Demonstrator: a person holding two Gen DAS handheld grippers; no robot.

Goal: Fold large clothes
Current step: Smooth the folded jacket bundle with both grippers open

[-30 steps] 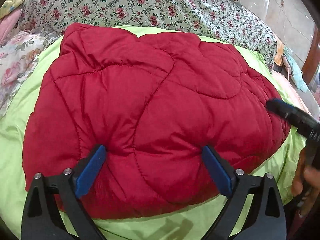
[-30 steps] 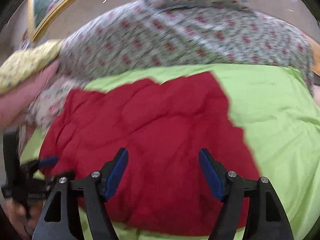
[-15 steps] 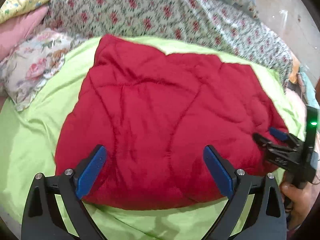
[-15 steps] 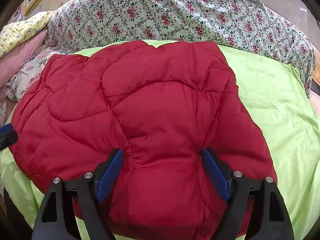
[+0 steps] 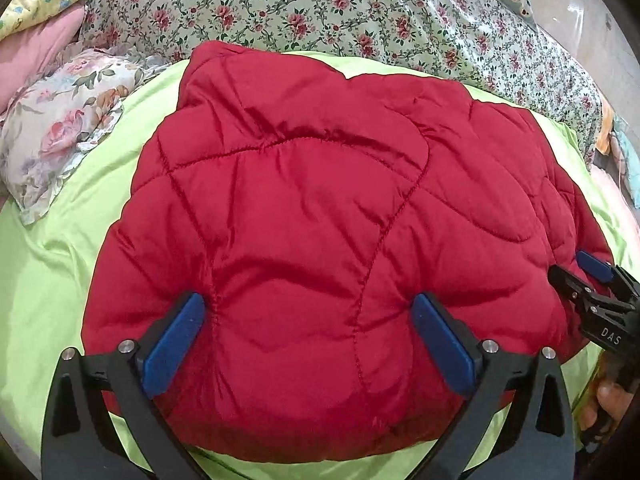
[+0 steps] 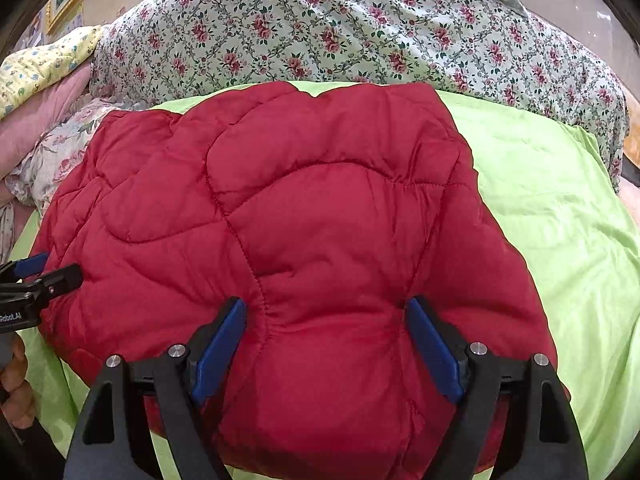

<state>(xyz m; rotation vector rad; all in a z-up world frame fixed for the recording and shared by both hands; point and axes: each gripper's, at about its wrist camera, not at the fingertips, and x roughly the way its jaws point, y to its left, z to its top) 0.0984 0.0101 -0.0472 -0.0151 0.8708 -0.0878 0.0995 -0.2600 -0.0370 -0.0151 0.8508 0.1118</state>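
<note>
Red quilted jacket (image 5: 332,248) lies folded in a puffy bundle on the green sheet (image 5: 52,272) of the bed; left hand-held gripper (image 5: 308,332) apart, pressing its near edge; right hand-held gripper (image 6: 326,336) likewise spread, padding bulging between the blue pads; press evenly to squeeze out air so the fold stays flat.

A puffy red jacket (image 5: 320,240) fills the middle of the bed in front of me, its bulk swelling between both grippers' spread fingers. Open green sheet (image 6: 560,220) lies to its right and along the near edge, giving me room to pass. Beyond it a flowered quilt (image 6: 340,28) rises like a wall, and a frilled pillow (image 5: 60,128) crowds the left.
</note>
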